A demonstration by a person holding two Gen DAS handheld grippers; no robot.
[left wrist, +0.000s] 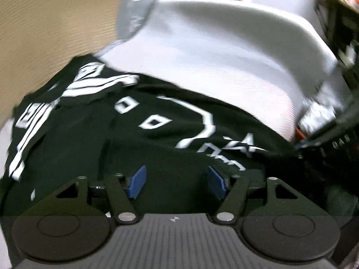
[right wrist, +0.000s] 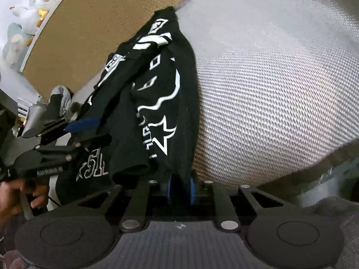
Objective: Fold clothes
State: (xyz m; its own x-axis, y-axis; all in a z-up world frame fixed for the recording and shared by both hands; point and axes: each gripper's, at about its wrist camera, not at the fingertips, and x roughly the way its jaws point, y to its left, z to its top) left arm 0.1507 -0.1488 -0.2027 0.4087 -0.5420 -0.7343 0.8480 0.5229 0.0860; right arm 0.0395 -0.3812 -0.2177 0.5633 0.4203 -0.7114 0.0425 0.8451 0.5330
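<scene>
While the right gripper (right wrist: 180, 188) clenches the black printed garment's (right wrist: 157, 94) near edge, the left gripper (left wrist: 177, 182) hovers spread above it.

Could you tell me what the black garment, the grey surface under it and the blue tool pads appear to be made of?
Black garment: soft knit, probably cotton jersey, matte, with flat white printed graphics; it drapes and creases.
Grey surface: coarse woven fabric; a regular weave shows.
Blue pads: likely foam or rubber; dull, thick-edged.
</scene>
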